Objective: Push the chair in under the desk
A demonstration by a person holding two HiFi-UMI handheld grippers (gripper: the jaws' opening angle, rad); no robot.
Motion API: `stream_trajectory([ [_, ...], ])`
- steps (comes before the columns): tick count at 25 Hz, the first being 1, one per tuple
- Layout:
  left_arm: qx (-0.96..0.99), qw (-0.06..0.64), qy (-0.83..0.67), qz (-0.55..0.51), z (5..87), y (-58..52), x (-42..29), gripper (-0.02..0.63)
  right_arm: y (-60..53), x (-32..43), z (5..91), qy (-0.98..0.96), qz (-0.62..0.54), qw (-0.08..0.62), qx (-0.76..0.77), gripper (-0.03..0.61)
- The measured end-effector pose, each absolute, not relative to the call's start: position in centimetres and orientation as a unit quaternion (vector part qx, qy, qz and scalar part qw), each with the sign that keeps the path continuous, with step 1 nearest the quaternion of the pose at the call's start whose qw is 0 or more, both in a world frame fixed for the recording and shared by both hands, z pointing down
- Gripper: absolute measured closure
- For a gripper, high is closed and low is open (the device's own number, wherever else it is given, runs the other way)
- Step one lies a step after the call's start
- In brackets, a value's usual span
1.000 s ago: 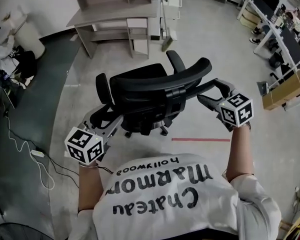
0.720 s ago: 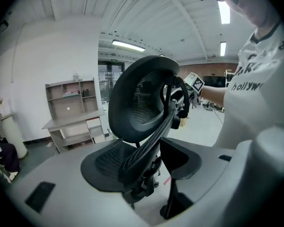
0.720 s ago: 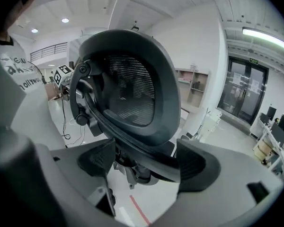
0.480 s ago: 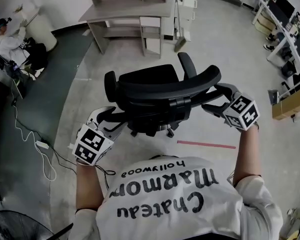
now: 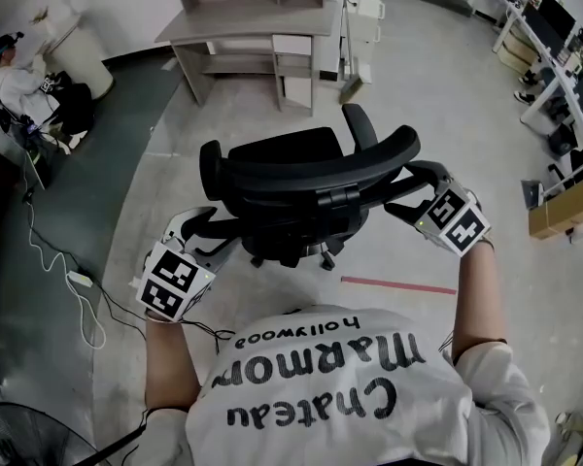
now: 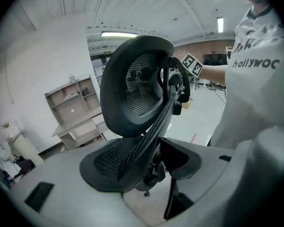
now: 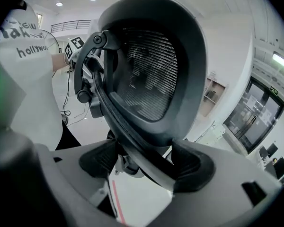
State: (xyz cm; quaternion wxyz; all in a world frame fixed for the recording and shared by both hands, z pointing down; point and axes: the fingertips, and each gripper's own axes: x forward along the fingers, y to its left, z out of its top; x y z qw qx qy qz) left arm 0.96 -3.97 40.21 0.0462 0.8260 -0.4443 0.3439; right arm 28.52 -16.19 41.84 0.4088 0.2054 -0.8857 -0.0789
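A black mesh office chair (image 5: 301, 178) stands on the grey floor, its back toward me. Some way beyond it is the wooden desk (image 5: 257, 22) with shelves. My left gripper (image 5: 209, 233) clamps the left edge of the backrest (image 6: 137, 79), and that edge fills the gap between its pads (image 6: 102, 160). At the backrest's right edge (image 7: 151, 70) my right gripper (image 5: 408, 200) has just been closing its jaws. That edge sits between them and both pads (image 7: 194, 167) press on it.
A person (image 5: 19, 81) sits at the far left, beside a dark mat with cables (image 5: 78, 299) trailing over the floor. A red tape line (image 5: 398, 284) lies right of the chair base. A white unit (image 5: 360, 8) stands beside the desk; office desks (image 5: 554, 56) and a cardboard box (image 5: 564, 197) line the right.
Both grippers have rolled where they sit on the backrest's edges, and the right one has sunk slightly. The chair looks about as far from the desk as before.
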Motion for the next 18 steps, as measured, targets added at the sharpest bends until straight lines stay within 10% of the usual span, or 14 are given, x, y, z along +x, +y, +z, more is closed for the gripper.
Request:
stream_trajectory([
  [18, 0.784, 0.033, -0.531, 0.321, 40.3, -5.2, 2.9, 0.342, -20.4, 28.7, 42.1, -0.894, -0.125, 0.401, 0.153, 0.230],
])
